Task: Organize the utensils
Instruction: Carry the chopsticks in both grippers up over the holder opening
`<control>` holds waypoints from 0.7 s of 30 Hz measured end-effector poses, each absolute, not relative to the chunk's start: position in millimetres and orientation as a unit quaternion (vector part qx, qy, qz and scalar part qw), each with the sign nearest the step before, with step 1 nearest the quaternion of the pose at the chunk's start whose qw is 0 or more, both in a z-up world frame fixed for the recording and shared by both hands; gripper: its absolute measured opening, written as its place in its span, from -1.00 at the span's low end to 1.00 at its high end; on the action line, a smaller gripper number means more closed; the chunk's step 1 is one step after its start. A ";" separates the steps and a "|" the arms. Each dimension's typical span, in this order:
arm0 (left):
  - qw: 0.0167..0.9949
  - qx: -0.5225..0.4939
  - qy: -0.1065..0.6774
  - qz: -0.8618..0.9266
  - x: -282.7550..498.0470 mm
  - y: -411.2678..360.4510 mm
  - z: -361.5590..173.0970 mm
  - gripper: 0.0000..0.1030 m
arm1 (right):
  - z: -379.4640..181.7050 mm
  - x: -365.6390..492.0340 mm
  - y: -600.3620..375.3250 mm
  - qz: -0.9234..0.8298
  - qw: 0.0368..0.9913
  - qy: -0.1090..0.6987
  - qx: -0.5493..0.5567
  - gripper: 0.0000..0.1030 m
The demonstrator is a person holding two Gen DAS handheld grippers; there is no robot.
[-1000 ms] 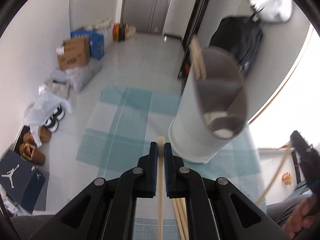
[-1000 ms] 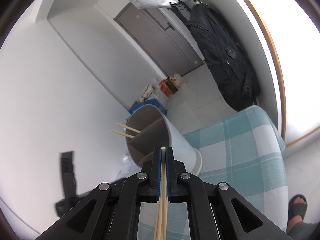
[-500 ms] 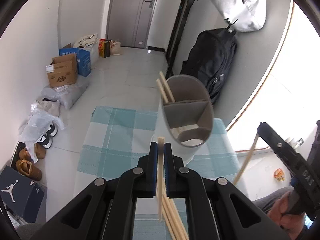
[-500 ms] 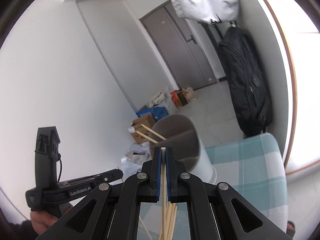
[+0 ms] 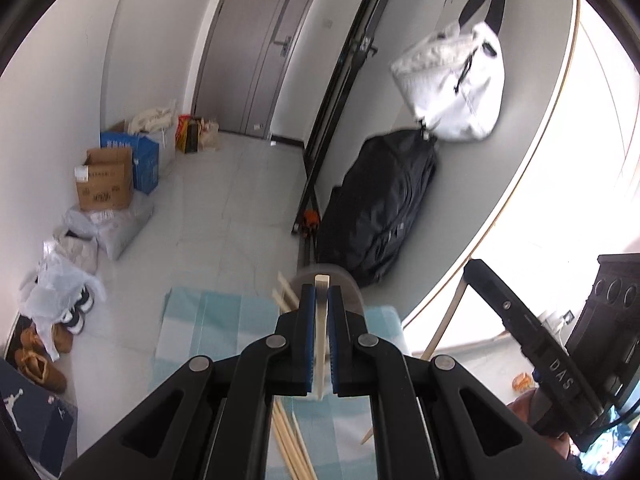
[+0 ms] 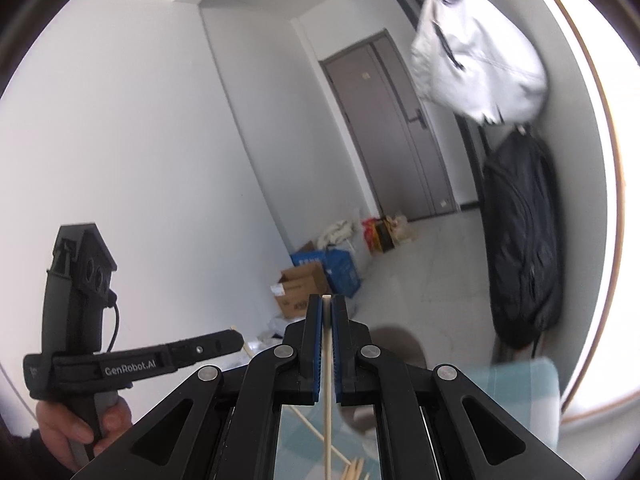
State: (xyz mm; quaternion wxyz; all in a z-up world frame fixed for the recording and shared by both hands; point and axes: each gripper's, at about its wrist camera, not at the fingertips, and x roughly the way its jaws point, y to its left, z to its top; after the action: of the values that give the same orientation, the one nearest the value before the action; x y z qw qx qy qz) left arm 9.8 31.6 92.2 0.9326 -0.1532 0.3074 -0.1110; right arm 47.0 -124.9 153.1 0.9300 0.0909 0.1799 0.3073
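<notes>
Now I read left gripper (image 5: 319, 300) and right gripper (image 6: 327, 312) each clamped on one pale wooden chopstick (image 5: 320, 344), tips poking past the pads.

Two black two-finger grippers show, the left gripper (image 5: 319, 304) and the right gripper (image 6: 327, 314), each pinching one pale wooden chopstick (image 5: 320, 334). One grey cylindrical utensil holder (image 5: 352, 292) carries two more chopsticks (several others lie loose, too overlapped to count). Two bags hang together: one white fabric bag (image 5: 456, 84), one black backpack (image 5: 380, 216).
</notes>
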 end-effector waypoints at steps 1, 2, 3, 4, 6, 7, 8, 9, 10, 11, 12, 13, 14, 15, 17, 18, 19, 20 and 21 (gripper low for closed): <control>0.933 -0.157 0.304 -0.111 12.6 32.3 96.3 -0.97 | 159.2 51.4 -121.6 0.309 0.931 0.173 0.083 -0.93; 0.933 -0.160 0.301 -0.112 14.7 33.1 99.0 -0.97 | 164.2 54.9 -118.7 0.309 0.933 0.168 0.076 -0.93; 0.934 -0.164 0.297 -0.113 18.7 35.0 105.0 -0.97 | 167.0 56.8 -118.5 0.311 0.933 0.164 0.072 -0.93; 0.935 -0.165 0.294 -0.112 21.3 35.8 107.9 -0.97 | 171.9 62.3 -115.6 0.314 0.934 0.158 0.065 -0.93; 0.936 -0.168 0.288 -0.112 29.4 38.1 115.9 -0.97 | 178.3 71.8 -110.5 0.317 0.935 0.152 0.052 -0.93; 0.936 -0.169 0.286 -0.112 32.1 38.7 117.7 -0.97 | 180.6 75.9 -108.1 0.317 0.936 0.148 0.043 -0.93; 0.937 -0.170 0.284 -0.111 34.6 39.6 120.1 -0.97 | 183.4 81.1 -104.5 0.316 0.937 0.144 0.033 -0.93; 0.937 -0.171 0.283 -0.111 39.4 40.9 122.3 -0.97 | 185.4 83.8 -101.5 0.317 0.938 0.139 0.025 -0.93; 0.937 -0.172 0.283 -0.111 43.7 42.1 123.8 -0.97 | 187.4 87.7 -99.2 0.318 0.938 0.134 0.019 -0.93; 0.937 -0.172 0.282 -0.110 46.1 42.4 124.4 -0.97 | 189.7 94.7 -95.7 0.318 0.939 0.127 0.011 -0.93; 0.937 -0.172 0.282 -0.109 49.8 43.1 124.9 -0.97 | 190.8 100.0 -93.7 0.318 0.940 0.121 0.005 -0.93; 0.937 -0.172 0.283 -0.109 55.0 44.2 125.1 -0.97 | 191.9 106.0 -91.4 0.320 0.940 0.116 0.003 -0.93; 0.937 -0.174 0.283 -0.108 58.7 45.5 124.5 -0.97 | 192.2 112.4 -89.6 0.324 0.939 0.112 0.003 -0.93; 0.936 -0.179 0.284 -0.107 62.7 47.6 124.1 -0.97 | 192.0 116.9 -87.3 0.326 0.939 0.107 0.001 -0.93; 0.934 -0.186 0.286 -0.109 70.0 49.9 123.6 -0.97 | 188.0 128.7 -81.2 0.329 0.939 0.101 -0.005 -0.93; 0.934 -0.185 0.287 -0.107 74.3 50.8 122.9 -0.97 | 185.8 132.9 -78.8 0.330 0.939 0.099 -0.006 -0.93; 0.935 -0.183 0.286 -0.105 76.6 51.0 122.1 -0.97 | 182.6 136.5 -76.3 0.332 0.938 0.096 -0.008 -0.93; 0.935 -0.179 0.286 -0.105 79.7 50.6 120.5 -0.97 | 178.5 141.0 -73.4 0.335 0.937 0.095 -0.011 -0.93; 0.935 -0.176 0.289 -0.105 81.8 49.1 118.8 -0.97 | 173.9 145.3 -70.6 0.339 0.936 0.095 -0.013 -0.93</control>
State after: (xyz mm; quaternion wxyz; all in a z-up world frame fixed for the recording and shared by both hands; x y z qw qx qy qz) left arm 81.8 49.1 118.8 0.9351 -0.1765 0.2886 -0.1052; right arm 145.3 -70.6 173.9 0.9358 -0.0129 0.0954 0.3391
